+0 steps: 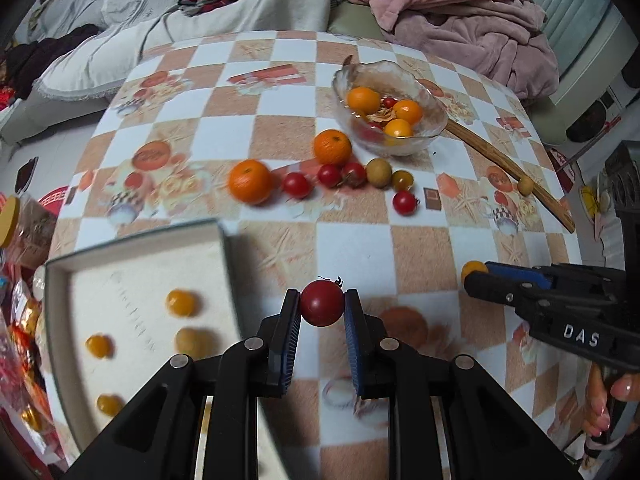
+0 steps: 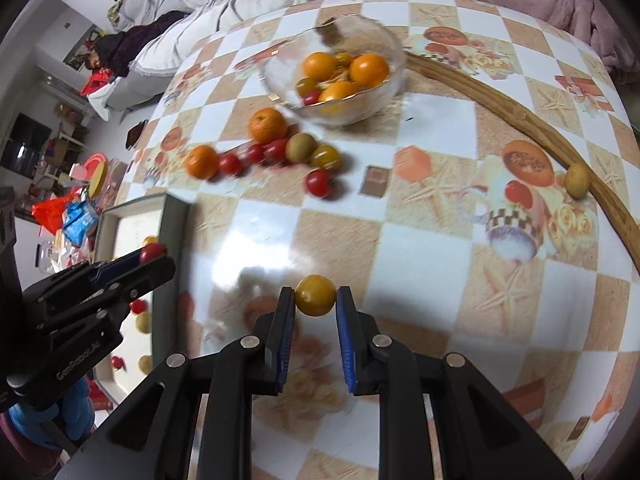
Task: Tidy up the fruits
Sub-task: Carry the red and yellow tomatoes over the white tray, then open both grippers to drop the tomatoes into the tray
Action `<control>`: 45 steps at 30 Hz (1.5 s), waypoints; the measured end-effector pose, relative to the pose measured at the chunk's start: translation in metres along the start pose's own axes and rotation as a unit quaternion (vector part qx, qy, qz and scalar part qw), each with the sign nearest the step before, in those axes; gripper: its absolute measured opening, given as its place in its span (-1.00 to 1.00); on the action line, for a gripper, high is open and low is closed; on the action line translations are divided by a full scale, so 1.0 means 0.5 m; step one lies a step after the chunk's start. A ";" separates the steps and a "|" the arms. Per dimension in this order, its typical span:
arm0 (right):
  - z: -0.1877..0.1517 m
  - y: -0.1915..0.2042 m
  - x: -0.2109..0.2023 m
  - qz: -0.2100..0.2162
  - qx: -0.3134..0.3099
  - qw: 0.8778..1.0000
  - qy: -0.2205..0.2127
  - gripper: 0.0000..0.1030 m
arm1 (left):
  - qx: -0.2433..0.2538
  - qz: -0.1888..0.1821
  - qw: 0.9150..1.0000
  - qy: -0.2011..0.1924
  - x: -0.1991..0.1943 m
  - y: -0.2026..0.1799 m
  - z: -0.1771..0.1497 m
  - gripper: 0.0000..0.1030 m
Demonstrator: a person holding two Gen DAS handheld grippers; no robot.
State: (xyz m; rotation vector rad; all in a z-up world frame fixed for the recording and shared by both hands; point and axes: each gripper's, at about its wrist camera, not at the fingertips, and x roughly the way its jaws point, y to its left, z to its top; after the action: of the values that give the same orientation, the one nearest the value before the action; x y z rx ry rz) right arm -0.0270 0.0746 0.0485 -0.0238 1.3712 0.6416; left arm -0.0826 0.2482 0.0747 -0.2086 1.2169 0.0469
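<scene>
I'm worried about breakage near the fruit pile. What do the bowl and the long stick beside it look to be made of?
The bowl looks like clear glass, glossy: the fruit and the tablecloth show through its wavy wall. It could be clear plastic. The stick looks like wood or bamboo, a matte brown strip with visible grain.

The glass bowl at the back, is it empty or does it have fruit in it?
Partly filled. The glass bowl holds several orange fruits and small red ones.

The left gripper [image 1: 322, 307] pinches a red cherry tomato [image 1: 322, 303]; the white tray [image 1: 60, 280] sits just to its left, holding yellow fruits.
</scene>
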 end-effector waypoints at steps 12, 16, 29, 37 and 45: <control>-0.016 0.199 0.030 0.031 -0.078 0.996 0.024 -0.56 | -0.074 0.053 0.996 0.013 -0.075 0.171 -0.155 -0.55; -0.017 0.275 0.057 0.044 -0.106 0.993 0.035 -0.56 | -0.088 0.068 0.993 0.028 -0.063 0.212 -0.200 -0.55; 0.000 0.437 0.199 0.034 -0.170 0.981 0.082 -0.56 | -0.101 0.079 0.991 0.048 -0.015 0.255 -0.249 -0.55; 0.005 0.456 0.256 0.010 -0.180 0.977 0.112 -0.49 | -0.087 0.092 0.991 0.052 -0.014 0.239 -0.266 -0.53; 0.010 0.468 0.219 0.012 -0.175 0.979 0.104 0.39 | -0.087 0.112 0.989 0.044 -0.038 0.238 -0.270 0.50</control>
State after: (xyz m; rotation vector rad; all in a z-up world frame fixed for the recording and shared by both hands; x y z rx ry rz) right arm -0.1185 0.3154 0.0309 -0.3656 1.4438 0.9134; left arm -0.2318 0.3411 0.0320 -0.2268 1.3203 0.3421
